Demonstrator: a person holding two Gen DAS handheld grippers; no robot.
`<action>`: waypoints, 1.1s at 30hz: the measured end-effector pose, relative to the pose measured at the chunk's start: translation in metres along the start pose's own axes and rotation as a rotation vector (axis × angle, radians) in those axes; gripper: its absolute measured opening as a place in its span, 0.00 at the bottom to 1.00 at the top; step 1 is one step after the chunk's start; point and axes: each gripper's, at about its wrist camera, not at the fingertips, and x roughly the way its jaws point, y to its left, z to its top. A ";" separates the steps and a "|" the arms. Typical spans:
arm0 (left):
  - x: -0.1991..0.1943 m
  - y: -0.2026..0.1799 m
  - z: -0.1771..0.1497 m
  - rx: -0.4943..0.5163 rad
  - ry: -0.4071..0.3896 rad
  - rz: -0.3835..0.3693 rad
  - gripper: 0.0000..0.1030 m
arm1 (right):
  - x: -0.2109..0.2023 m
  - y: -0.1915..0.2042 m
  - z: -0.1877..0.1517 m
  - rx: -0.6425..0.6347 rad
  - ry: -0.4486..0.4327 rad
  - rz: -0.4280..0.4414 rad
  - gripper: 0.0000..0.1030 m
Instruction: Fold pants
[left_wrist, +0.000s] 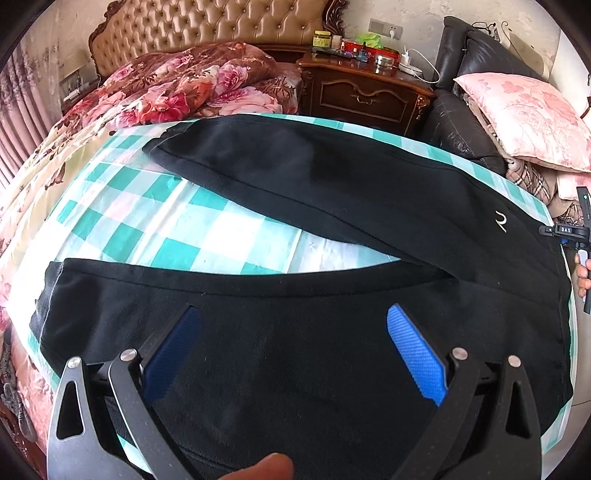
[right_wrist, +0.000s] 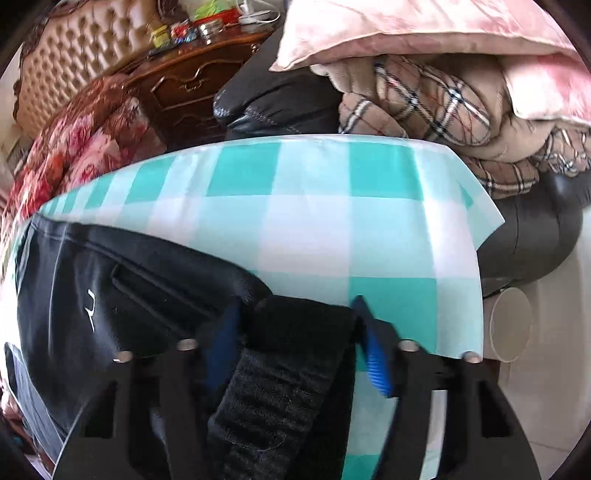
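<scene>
So the black pants (left_wrist: 332, 206) are laid out on the teal checked sheet (left_wrist: 177, 221) with both legs running away to the left from the waist, the near leg right under the left gripper (left_wrist: 291, 350), whose blue pads are spread wide with nothing between them. The right gripper (right_wrist: 295, 332) is at the waist end, its jaws around the ribbed waistband (right_wrist: 280, 376). Whether they actually bite the fabric is hard to tell, and the near leg's cuff is partly cut off.
</scene>
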 end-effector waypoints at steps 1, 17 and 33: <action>0.001 0.000 0.002 -0.002 -0.002 -0.003 0.98 | -0.002 0.005 -0.001 -0.024 -0.007 -0.016 0.35; 0.081 0.056 0.142 -0.232 0.044 -0.370 0.70 | -0.198 0.109 -0.103 -0.318 -0.390 0.219 0.25; 0.237 0.066 0.251 -0.593 0.389 -0.538 0.42 | -0.232 0.134 -0.220 -0.402 -0.367 0.353 0.24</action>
